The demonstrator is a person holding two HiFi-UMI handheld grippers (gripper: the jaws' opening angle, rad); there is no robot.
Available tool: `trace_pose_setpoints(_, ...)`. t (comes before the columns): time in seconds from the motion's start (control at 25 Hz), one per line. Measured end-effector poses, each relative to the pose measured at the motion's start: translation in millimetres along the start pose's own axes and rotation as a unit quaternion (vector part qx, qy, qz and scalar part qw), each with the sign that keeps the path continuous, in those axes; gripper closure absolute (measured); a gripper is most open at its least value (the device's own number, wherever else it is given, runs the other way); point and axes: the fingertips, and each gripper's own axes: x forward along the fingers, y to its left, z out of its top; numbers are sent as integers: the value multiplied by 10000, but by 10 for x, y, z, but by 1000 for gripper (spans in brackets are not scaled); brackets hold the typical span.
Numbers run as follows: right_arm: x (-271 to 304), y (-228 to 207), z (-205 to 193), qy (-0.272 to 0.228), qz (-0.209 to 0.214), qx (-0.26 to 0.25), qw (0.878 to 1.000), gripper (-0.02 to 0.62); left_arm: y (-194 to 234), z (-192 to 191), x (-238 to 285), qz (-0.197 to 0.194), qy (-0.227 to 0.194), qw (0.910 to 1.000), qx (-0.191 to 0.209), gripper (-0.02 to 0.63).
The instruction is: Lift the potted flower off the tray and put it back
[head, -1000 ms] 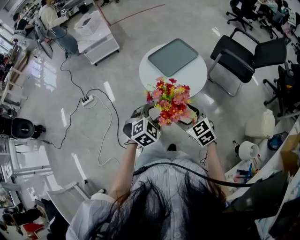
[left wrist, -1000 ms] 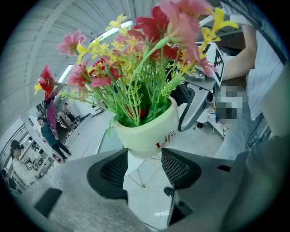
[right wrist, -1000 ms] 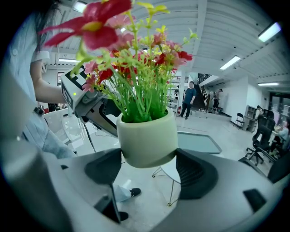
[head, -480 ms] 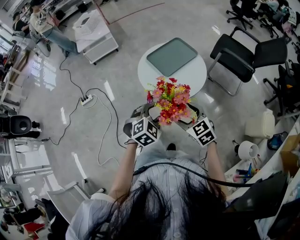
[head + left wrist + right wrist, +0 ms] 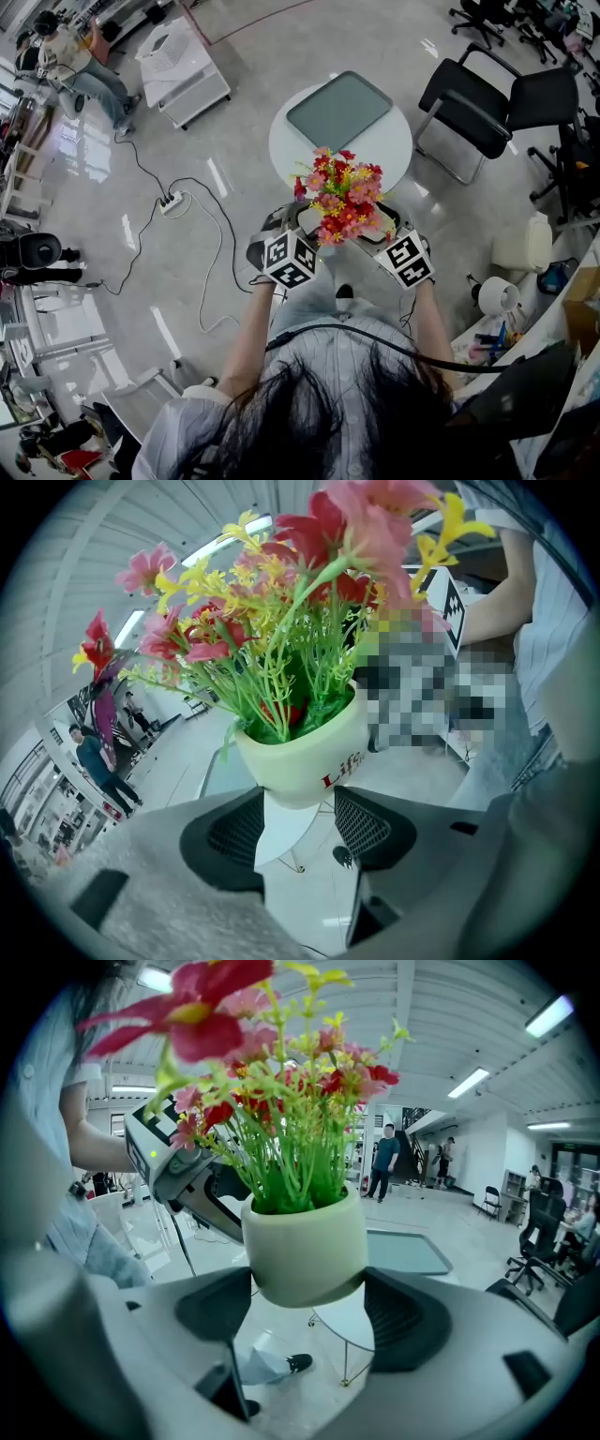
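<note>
Your left tool point(image 5: 298, 819) and right tool point(image 5: 309, 1309) each clamp the potted flower point(image 5: 345, 197) by its pale pot, mid-frame, clear of the grey tray point(image 5: 339, 110) on the round desk point(image 5: 286, 150) higher in frame.

L gripper point(image 5: 298, 825): jaws closed on the potted flower point(image 5: 305, 752). Black mesh pads point(image 5: 362, 823) touch both sides of the pot's lower taper, ctr frame. Pot is cream, with red lettering starting "Life" on its lower R face. Red, pink and yellow blooms on green stems fill upper ctr. Thru the jaw gap below the pot: white round table point(image 5: 279, 829), apart from pot base. Grey-green tray point(image 5: 210, 774) partly seen at pot's left. Upper R: marker cube point(image 5: 451, 602) beside a forearm point(image 5: 502, 597). Mid-L bkgd: two people point(image 5: 97, 761) standing. Ceiling strip lights point(image 5: 129, 627) upper L.
</note>
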Motion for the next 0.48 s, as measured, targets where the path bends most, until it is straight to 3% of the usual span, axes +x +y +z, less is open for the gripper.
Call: trace_pose_setpoints(0.48, 510, -708, 12, 312, -101, 132, 9994, 229, 616, 46, 630, -276, -34, 9996, 4, 376)
